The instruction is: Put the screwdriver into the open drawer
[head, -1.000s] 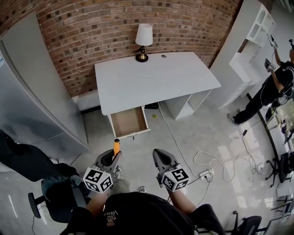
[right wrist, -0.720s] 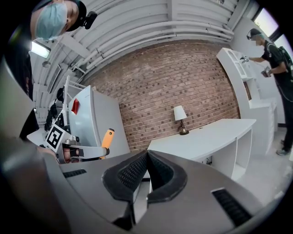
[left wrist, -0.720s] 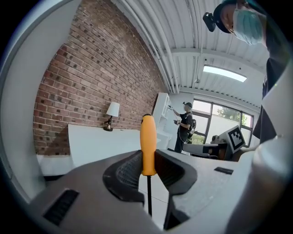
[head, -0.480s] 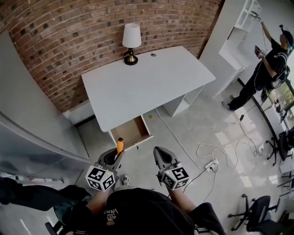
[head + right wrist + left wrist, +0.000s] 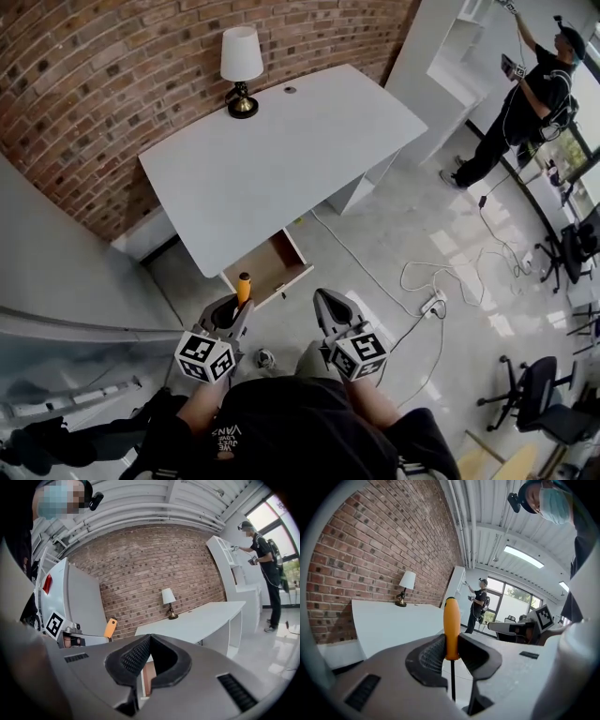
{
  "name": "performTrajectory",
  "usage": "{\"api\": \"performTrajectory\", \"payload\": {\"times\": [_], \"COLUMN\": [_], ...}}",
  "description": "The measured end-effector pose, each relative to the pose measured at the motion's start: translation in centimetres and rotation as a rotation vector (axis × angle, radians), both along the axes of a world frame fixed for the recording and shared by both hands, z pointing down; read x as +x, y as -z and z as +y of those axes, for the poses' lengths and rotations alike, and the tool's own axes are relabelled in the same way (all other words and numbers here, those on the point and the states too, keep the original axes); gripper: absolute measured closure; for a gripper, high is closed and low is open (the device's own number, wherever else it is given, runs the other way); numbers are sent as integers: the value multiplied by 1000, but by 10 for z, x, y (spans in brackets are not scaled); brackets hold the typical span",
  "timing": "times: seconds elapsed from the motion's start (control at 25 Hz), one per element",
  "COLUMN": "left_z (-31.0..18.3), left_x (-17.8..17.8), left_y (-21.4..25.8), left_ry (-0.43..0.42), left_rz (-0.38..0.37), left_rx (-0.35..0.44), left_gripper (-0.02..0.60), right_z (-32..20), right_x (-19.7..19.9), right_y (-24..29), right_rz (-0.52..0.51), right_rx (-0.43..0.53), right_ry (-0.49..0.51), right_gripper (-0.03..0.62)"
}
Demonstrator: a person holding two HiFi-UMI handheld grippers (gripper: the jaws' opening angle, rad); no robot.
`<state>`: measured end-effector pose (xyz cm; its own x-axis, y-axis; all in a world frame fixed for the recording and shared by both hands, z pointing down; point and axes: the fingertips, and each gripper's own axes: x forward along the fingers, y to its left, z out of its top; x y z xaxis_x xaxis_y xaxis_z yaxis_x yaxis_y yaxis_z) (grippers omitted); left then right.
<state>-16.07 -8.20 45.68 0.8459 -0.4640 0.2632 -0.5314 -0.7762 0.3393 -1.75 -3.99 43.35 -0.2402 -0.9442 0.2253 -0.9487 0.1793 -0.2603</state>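
My left gripper (image 5: 234, 312) is shut on a screwdriver (image 5: 243, 287) with an orange handle; the handle stands up out of the jaws. In the left gripper view the orange handle (image 5: 451, 627) is pinched between the pads and the thin dark shaft runs down below them. The open drawer (image 5: 267, 267) hangs out under the white desk (image 5: 272, 150), just ahead of the left gripper, and its wooden inside looks empty. My right gripper (image 5: 325, 307) is beside the left one with its jaws shut on nothing; its tips (image 5: 149, 639) meet in the right gripper view.
A lamp (image 5: 239, 67) stands at the back of the desk by the brick wall. White cables and a power strip (image 5: 433, 302) lie on the floor to the right. A person (image 5: 525, 94) stands at white shelves far right. Office chairs (image 5: 544, 403) are at lower right.
The view has swung so the desk and drawer sit further left and turned. Both grippers keep their place in view, the left still holding the screwdriver.
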Motion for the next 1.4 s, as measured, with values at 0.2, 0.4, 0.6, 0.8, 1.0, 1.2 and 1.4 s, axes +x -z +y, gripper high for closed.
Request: {"api": "performTrajectory", "payload": {"times": [0.2, 0.4, 0.6, 0.8, 1.0, 1.2, 1.4], "left_z": [-19, -40, -66, -88, -110, -128, -135], "left_x": [16, 44, 75, 110, 135, 158, 173], "left_y": [-21, -45, -73, -111, -153, -196, -242], "left_ry": [-9, 5, 18, 0, -11, -6, -2], "left_rz": [-11, -36, -52, -84, -145, -177, -221], "left_rx": [-24, -32, -47, -66, -73, -109, -160], "left_gripper": [499, 499, 499, 499, 499, 499, 499], "right_z": [-20, -41, -65, -86, -101, -108, -111], "right_x": [12, 33, 61, 96, 119, 135, 143], "right_y": [-13, -27, -44, -65, -93, -122, -152], "right_rz": [3, 1, -9, -22, -34, -48, -66], "right_rx": [-29, -55, -85, -116, -153, -194, -231], "right_ry": [2, 44, 76, 72, 72, 92, 108], "right_gripper": [599, 599, 599, 599, 599, 599, 599]}}
